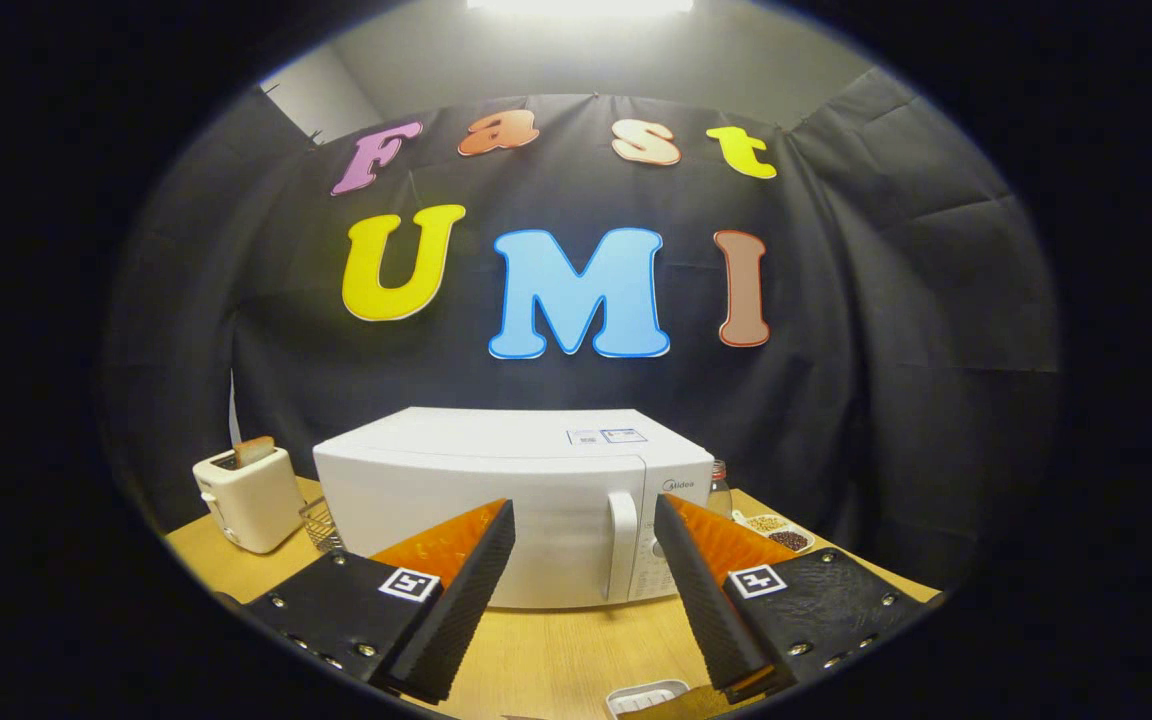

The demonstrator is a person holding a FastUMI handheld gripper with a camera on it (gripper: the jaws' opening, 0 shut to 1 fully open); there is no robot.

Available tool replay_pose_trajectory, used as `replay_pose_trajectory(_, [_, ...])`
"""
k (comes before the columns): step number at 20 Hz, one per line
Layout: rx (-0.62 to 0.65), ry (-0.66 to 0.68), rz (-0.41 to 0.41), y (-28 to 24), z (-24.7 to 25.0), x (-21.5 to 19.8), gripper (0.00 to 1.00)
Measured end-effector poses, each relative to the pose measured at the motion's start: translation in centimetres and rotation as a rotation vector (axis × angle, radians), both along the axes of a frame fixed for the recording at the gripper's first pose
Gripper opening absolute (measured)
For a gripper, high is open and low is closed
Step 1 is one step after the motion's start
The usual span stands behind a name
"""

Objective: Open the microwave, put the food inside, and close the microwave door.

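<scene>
A white microwave [496, 490] stands on the wooden table [556, 650] with its door shut. Its vertical white handle [622, 545] sits at the door's right side, next to the control panel. My gripper [584, 515] hovers in front of the microwave, open, with nothing between its fingers. The handle appears in the gap between the fingertips, well beyond them. Both fingers [466, 580] are black with orange backs. A white container [644, 696], possibly the food, lies on the table just below the right finger, mostly hidden.
A white toaster [248, 497] with a slice of bread in it stands left of the microwave. A wire basket [319, 523] sits between them. To the right are a small dish of beans [779, 533] and a glass jar [720, 488].
</scene>
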State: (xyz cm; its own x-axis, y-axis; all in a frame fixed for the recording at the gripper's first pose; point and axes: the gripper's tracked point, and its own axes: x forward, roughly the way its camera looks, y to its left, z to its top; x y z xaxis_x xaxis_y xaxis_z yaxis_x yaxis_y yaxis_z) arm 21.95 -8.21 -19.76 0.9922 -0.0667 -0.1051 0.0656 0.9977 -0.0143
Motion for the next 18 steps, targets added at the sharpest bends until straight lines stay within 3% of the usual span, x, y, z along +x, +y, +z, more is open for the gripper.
replay_pose_trajectory(5, [0.045,0.051,0.016,-1.4,-5.0,4.8,0.9])
replay_pose_trajectory(10, [0.073,0.095,-0.034,-3.2,-8.4,8.3,0.9])
replay_pose_trajectory(14, [0.078,0.117,-0.041,-3.8,-10.0,10.2,0.61])
replay_pose_trajectory(17, [0.098,0.121,-0.029,-3.5,-10.0,10.5,0.32])
replay_pose_trajectory(18, [0.091,0.119,-0.026,-3.7,-10.3,10.6,0.31])
